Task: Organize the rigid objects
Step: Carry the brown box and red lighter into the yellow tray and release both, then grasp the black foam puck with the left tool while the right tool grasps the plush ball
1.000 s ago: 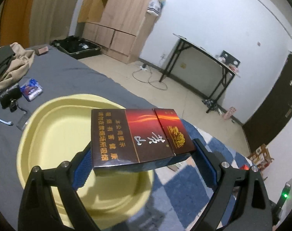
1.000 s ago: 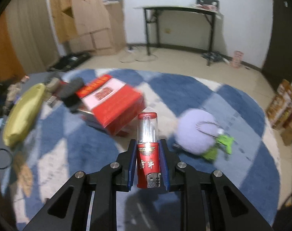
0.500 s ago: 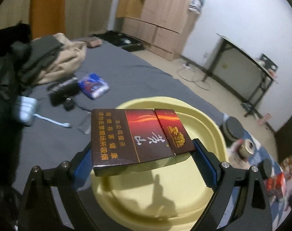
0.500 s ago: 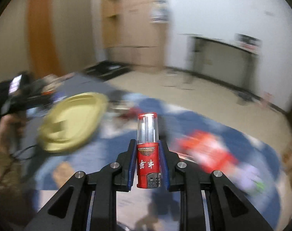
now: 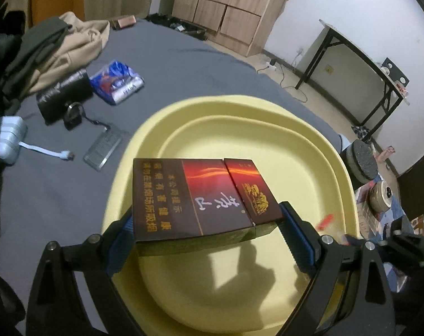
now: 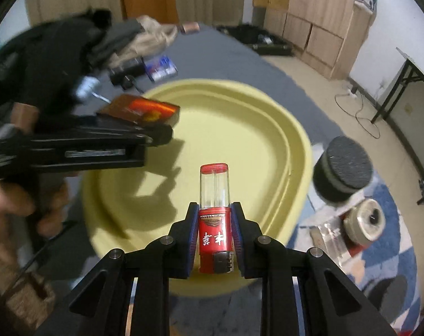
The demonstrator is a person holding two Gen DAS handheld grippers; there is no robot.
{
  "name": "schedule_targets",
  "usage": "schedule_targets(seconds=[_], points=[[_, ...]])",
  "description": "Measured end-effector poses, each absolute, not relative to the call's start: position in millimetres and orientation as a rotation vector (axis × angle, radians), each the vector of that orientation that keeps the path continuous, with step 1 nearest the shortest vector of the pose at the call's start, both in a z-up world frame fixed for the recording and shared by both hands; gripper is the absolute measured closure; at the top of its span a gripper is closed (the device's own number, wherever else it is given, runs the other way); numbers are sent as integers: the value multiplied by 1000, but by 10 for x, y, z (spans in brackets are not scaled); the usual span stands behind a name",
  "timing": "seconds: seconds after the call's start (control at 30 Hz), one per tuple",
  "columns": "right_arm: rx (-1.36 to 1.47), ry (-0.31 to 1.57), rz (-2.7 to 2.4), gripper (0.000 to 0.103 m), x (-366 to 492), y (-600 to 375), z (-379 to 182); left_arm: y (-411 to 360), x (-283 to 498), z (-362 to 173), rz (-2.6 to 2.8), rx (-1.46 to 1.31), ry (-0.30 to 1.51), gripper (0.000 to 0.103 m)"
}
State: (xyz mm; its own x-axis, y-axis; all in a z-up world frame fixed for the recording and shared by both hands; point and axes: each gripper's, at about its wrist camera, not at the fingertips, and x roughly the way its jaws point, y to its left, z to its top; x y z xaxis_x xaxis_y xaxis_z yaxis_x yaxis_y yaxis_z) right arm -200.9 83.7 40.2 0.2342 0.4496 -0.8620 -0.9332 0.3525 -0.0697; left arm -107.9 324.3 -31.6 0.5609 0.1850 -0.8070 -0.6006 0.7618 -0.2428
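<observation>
My left gripper is shut on a dark red cigarette pack and holds it flat above the yellow tray. It also shows in the right wrist view with the cigarette pack over the tray's left side. My right gripper is shut on a red lighter with a clear top, held above the near edge of the yellow tray. The right gripper's tip with the lighter shows blurred at the tray's right rim in the left wrist view.
The tray lies on a grey bedsheet. On the sheet to the left are a blue packet, a black case, a clear box, a white charger and clothes. A black-topped jar and a round tin stand right of the tray.
Both grippers have swung from the blue rug over to the yellow tray. The left one has come lower over the tray's middle. The right one has arrived at the tray's near edge with the lighter.
</observation>
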Motion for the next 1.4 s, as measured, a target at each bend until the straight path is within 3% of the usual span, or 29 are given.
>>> schedule_targets(seconds=[0.33,0.6,0.63,0.87,1.03,1.2,1.4], points=[[-736,930,1054,81,-1932,1302,-134,3280,-989,-443,445,-592,879,9],[-741,915,1055,80,-1967,1366,-163,3250,-875,-475,479,-573,901,5],[-739,921,1064,77,-1984,1363,-153,3273,-894,-474,477,-588,897,4],[-572,868,1072,23,-2001,843,385,3193,-1102,-32,410,-639,753,0],[-249,679,885,0,-1851,-496,1245,2758,-983,247,280,-540,694,0],[71,565,364,0,-1807,-2288,1562,2155,-658,298,169,-435,743,0],[157,584,30,0,-1775,-3522,1096,1193,-444,430,-20,-299,752,0]])
